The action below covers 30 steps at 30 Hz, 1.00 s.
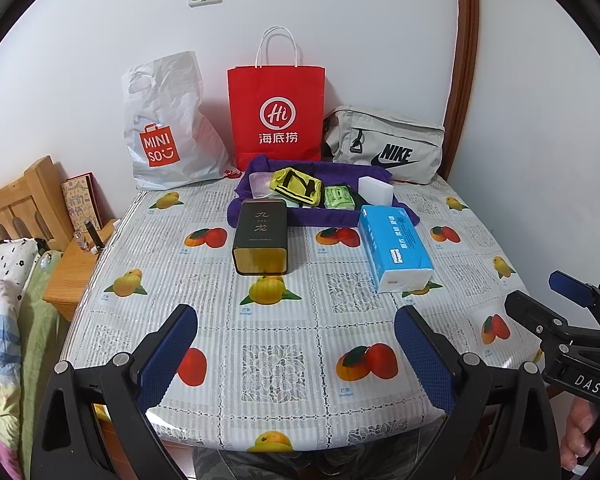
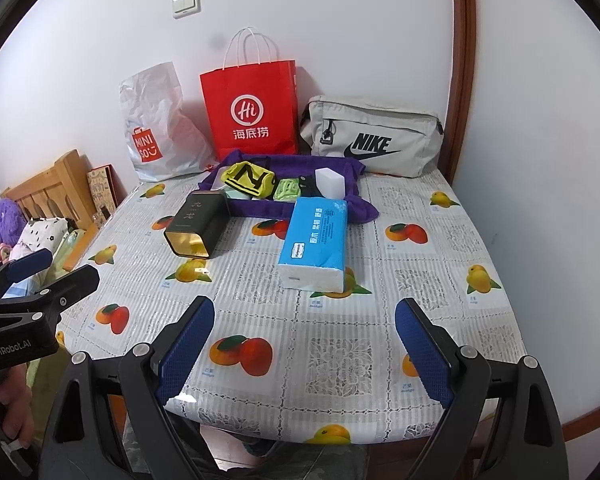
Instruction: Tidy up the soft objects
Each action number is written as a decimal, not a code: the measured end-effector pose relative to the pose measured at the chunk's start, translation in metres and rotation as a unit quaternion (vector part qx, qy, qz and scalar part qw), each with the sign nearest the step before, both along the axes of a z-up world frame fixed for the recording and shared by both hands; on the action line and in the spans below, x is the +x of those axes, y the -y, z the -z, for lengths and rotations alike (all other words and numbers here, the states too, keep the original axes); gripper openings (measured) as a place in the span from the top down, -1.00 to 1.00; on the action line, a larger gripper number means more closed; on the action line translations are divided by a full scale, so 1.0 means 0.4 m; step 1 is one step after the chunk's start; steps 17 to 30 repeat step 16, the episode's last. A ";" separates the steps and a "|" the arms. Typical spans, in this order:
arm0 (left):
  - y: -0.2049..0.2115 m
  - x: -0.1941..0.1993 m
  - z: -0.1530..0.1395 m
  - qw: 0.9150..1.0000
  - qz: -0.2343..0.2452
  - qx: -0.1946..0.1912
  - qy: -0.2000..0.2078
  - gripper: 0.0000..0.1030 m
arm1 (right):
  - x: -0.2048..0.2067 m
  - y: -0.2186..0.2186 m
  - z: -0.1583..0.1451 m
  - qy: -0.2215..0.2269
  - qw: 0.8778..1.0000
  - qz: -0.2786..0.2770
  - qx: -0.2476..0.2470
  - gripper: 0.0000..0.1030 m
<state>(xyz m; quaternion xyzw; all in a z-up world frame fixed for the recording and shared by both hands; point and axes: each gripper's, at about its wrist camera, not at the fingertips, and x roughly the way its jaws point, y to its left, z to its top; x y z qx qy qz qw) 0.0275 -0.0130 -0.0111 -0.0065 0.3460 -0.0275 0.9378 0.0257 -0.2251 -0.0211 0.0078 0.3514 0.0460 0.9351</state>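
Both grippers hang over the near edge of the table, low in each frame. The left gripper (image 1: 296,344) has its blue pads wide apart and holds nothing; the right gripper (image 2: 305,340) is also wide open and empty.

The soft things lie in the middle of the frame, toward the far side of the table (image 1: 284,364): a purple towel (image 1: 260,168) spread flat, and on it a yellow-green cloth with black stripes (image 1: 296,186), a small green packet (image 1: 339,198) and a white sponge block (image 1: 376,189). A blue tissue pack (image 1: 396,248) rests with its far end on the towel edge, and a dark tin (image 1: 261,238) lies on its side just in front of the towel. Behind stand a white Miniso bag (image 1: 168,132), a red paper bag (image 1: 276,114) and a grey Nike pouch (image 1: 384,148).

This layout fits a sorting in progress as well as one almost complete, so I cannot judge the stage. For any grasp here, I think it is better to approach low and pinch a soft item across its narrow side, with gentle closing, because cloth and tissue fold and slip.
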 end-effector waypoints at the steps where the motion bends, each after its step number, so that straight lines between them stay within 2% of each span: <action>1: 0.000 0.000 0.000 1.000 0.000 0.000 0.000 -0.93 | 0.000 0.001 0.000 0.000 1.000 -0.001 0.000 -0.77; 30: 0.003 -0.001 -0.001 1.000 0.002 0.001 0.003 -0.93 | 0.000 0.001 0.001 0.000 1.000 -0.001 0.001 -0.77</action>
